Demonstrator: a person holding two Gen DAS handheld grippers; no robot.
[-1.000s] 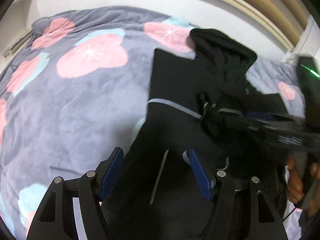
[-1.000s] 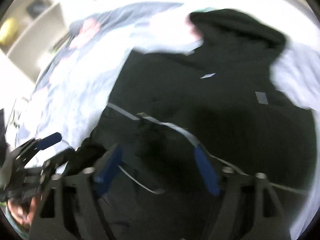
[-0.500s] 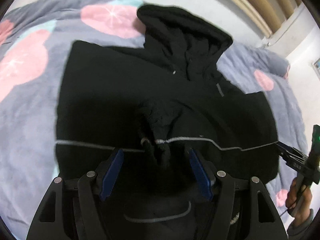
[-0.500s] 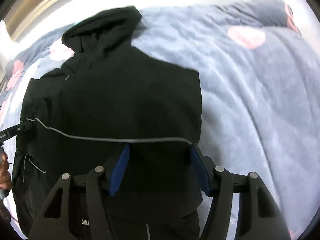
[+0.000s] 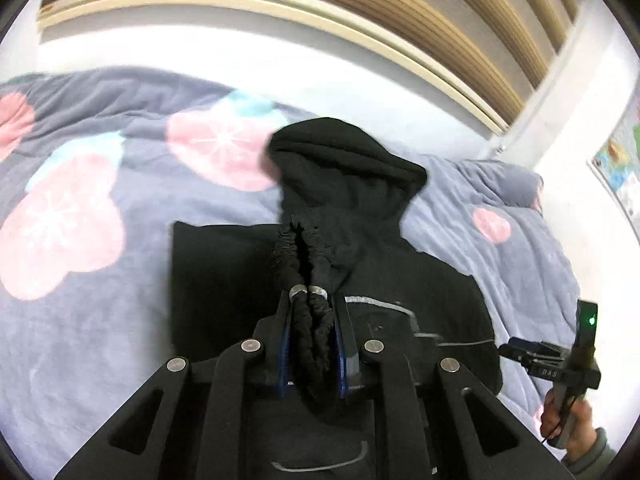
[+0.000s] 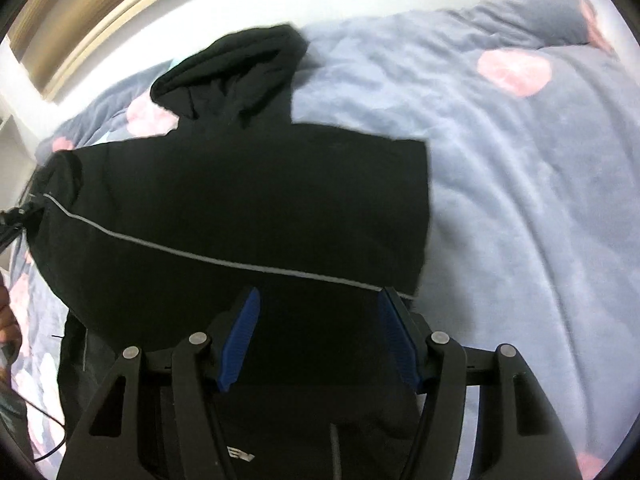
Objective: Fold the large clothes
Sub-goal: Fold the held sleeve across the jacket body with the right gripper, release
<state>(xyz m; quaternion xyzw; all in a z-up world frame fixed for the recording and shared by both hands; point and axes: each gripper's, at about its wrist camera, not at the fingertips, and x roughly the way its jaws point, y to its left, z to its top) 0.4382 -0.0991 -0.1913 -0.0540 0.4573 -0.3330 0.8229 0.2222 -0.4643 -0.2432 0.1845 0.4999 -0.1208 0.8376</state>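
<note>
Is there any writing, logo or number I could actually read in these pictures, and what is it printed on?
"DAS": small pale letters on the right gripper, seen from the left camera; faint, so not certain.
White lettering on the black hooded jacket, low in the right camera's view: cut off and blurred, unreadable.
Poster on the wall: too blurred to read.

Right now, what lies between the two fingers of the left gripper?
In the left wrist view, a bunched black cuff of the hoodie lies clamped in the left gripper.
</note>
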